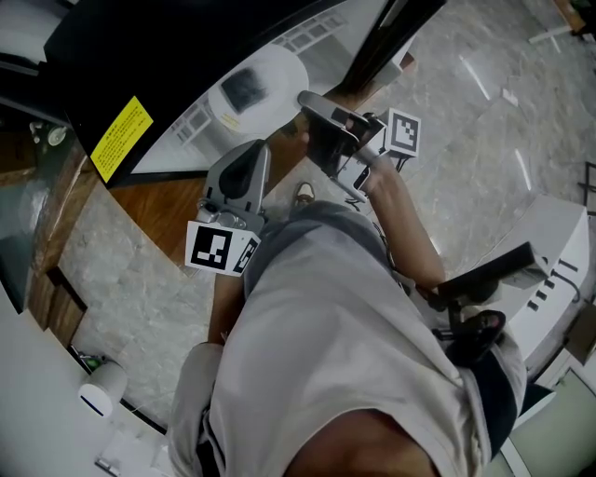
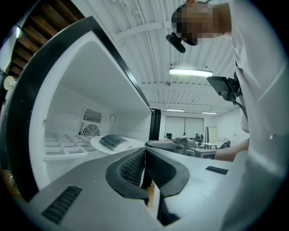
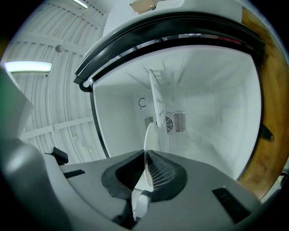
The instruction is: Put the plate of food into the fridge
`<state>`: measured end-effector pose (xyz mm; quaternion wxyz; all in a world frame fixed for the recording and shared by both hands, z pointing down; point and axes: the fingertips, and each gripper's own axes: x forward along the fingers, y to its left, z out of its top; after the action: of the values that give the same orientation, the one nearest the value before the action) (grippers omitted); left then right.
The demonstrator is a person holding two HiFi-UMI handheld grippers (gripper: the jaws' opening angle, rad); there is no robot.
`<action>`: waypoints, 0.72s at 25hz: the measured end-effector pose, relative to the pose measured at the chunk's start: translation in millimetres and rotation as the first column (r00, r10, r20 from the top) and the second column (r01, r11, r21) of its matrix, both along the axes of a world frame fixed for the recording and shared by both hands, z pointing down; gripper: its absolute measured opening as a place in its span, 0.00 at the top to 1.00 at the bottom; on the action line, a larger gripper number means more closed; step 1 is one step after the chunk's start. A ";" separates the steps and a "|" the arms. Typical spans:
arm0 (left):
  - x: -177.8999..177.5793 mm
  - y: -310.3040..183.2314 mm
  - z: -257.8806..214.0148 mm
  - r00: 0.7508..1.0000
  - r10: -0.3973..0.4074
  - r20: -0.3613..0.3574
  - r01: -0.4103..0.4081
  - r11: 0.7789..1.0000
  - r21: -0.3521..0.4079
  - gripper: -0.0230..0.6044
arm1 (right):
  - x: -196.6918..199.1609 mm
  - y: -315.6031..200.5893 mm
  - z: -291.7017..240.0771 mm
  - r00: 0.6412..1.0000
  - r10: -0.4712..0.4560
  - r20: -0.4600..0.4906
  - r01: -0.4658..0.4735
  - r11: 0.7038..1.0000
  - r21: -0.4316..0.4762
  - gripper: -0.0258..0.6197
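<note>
While the person bends over the open fridge (image 1: 321,28), the head view looks down on a grey shirt (image 1: 345,335) and both grippers held out in front. Inside the white fridge is the plate (image 1: 275,70), with dark food (image 1: 244,88) on it. The right gripper (image 1: 309,101) reaches in and meets the plate's right edge. The left gripper (image 1: 259,149) is beside it, a little short of the plate and touching nothing. A yellow label (image 1: 121,138) is stuck on the black fridge body at the left.

The left gripper view shows that gripper's jaws pressed together with nothing between them. Beyond them the plate lies level in the fridge, with a fan vent (image 2: 90,130) on the back wall and a tray (image 2: 58,145) of small compartments to the left. The right gripper comes in at the plate's right side. Whether the plate rests on a shelf cannot be told.

The right gripper view shows its jaws pinched on the plate's thin white rim, seen edge-on and running up between the pads. The vent sits behind it on the back wall.
</note>
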<state>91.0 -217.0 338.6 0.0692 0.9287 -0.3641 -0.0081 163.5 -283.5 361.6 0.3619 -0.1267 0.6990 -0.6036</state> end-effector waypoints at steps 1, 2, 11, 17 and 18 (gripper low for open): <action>4.6 1.2 -0.2 1.000 0.001 0.007 -0.001 1.000 0.003 0.93 | 2.3 -1.1 -0.3 1.000 0.008 0.005 -0.008 1.000 -0.010 0.92; 9.9 2.2 -0.2 1.000 -0.004 0.015 0.004 1.000 0.003 0.93 | 5.9 -1.2 -1.5 1.000 0.015 0.008 -0.015 1.000 -0.018 0.92; 43.0 -11.2 7.9 0.993 -0.024 0.117 0.021 0.999 0.031 0.93 | 5.3 -14.1 -5.4 1.000 0.020 -0.007 -0.020 0.999 -0.039 0.92; 36.5 -38.7 0.8 0.993 -0.096 0.065 0.096 0.995 0.002 0.93 | -4.1 -25.5 -5.8 1.000 0.016 -0.015 -0.016 0.998 -0.058 0.92; 36.8 -41.3 -1.0 0.993 -0.098 0.059 0.098 0.995 0.004 0.93 | -4.8 -27.6 -6.2 1.000 0.017 -0.017 -0.018 0.998 -0.062 0.92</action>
<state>127.8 -258.3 337.6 0.0575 0.9097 -0.4111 0.0160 158.7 -311.1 355.3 0.3572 -0.1487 0.6819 -0.6207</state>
